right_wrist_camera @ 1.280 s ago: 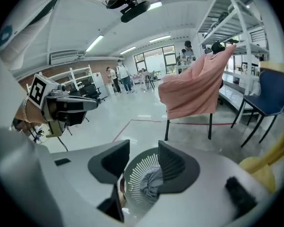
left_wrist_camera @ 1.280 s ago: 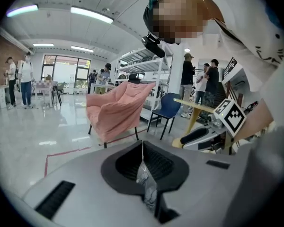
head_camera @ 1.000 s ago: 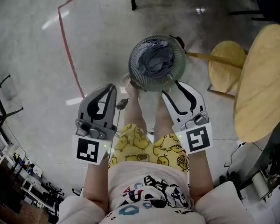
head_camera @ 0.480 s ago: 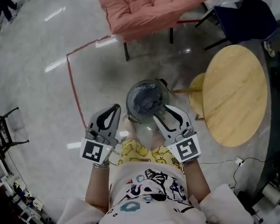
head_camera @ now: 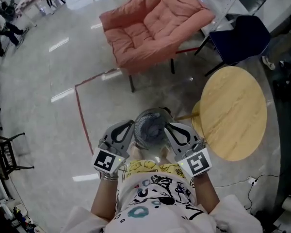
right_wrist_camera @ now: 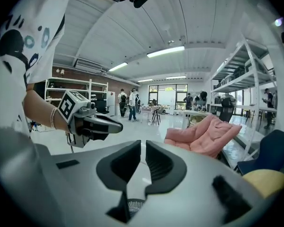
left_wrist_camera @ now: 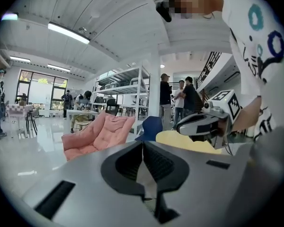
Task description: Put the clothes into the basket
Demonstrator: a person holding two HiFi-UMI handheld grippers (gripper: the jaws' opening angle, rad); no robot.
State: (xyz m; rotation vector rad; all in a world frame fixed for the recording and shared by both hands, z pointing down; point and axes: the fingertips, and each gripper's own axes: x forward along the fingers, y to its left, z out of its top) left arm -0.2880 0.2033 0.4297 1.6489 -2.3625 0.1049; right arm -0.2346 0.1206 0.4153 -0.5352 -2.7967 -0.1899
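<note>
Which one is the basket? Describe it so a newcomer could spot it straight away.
Start at the big round wooden table on the right of the head view. Just off its left edge, on the grey floor, stands the basket. It is the only round, ribbed-sided container there, with grey clothes heaped inside.

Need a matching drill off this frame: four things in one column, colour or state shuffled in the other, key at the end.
Things:
1. armchair
2. round table
3. basket
4. tape line

Colour or state:
A. light wood
B. red, on the floor
C. pink
D. holds grey clothes

Pairs: 1-C, 2-A, 3-D, 4-B
</note>
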